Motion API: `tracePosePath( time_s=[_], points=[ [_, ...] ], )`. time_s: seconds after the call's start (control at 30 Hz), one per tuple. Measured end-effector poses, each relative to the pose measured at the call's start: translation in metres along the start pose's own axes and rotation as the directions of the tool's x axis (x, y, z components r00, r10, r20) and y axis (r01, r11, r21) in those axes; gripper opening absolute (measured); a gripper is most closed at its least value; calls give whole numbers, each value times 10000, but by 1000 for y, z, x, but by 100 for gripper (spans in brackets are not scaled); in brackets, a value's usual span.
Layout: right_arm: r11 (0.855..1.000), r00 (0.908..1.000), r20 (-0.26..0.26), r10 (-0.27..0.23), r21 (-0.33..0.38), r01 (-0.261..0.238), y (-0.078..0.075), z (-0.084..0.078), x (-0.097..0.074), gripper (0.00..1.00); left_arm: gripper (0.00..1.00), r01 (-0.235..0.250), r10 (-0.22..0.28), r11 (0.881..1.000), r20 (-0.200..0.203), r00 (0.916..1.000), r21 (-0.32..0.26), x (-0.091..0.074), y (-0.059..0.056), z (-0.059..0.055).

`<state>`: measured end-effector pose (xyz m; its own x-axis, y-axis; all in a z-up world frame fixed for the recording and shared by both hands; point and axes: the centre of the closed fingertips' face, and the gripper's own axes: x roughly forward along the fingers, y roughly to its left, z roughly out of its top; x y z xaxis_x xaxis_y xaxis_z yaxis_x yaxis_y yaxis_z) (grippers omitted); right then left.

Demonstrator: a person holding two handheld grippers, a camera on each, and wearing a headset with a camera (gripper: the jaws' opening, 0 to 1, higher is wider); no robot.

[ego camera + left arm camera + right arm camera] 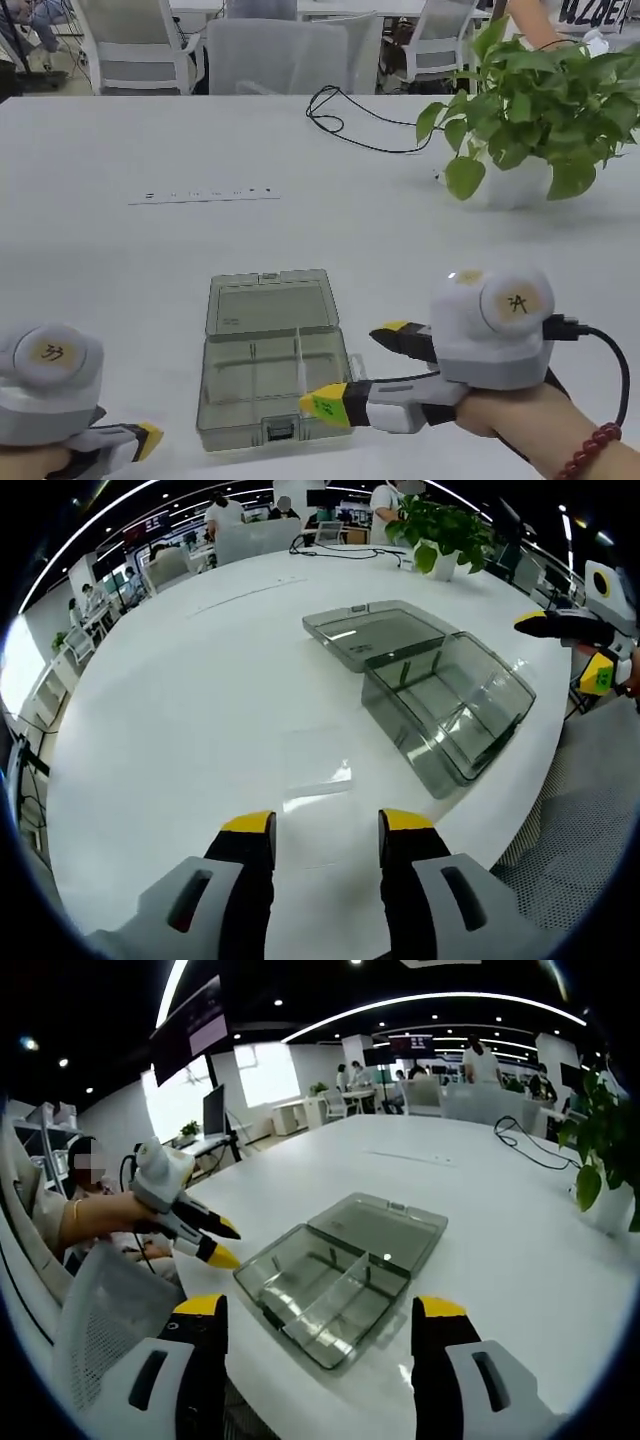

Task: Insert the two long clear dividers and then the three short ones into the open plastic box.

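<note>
The box [235,425] was smoky, see-through plastic, glossy, with glints along its walls. The divider [300,362] standing in it was clear, shiny plastic. The table [120,270] was smooth with a soft sheen. The right gripper [357,367] had a matt plastic shell. The bracelet [585,452] beads looked polished.

A: How's the light?
B: Bright and even, from ceiling strips [420,998]. Shadows are faint; pale glare lies on the table [200,700] near its front edge, and on the box [440,695].
A: Sharp?
B: Head view slightly soft; both gripper views bow at the edges.
</note>
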<state>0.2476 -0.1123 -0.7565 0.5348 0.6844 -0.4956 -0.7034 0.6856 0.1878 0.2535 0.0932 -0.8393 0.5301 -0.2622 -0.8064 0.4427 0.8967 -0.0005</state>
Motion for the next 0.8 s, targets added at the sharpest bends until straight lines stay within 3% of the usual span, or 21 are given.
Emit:
tracePosePath(
  time_s=[0.33,0.8],
  points=[
    [9999,10000,-36,-14,116,14,-3,-1,4,74,36,40,-55,9993,-396,9992,-359,2,-5,-8],
    [9997,9999,-141,56,229,-53,-1,-4,7,73,33,-164,145,9996,-768,9969,-245,3,-3,-7]
  ],
)
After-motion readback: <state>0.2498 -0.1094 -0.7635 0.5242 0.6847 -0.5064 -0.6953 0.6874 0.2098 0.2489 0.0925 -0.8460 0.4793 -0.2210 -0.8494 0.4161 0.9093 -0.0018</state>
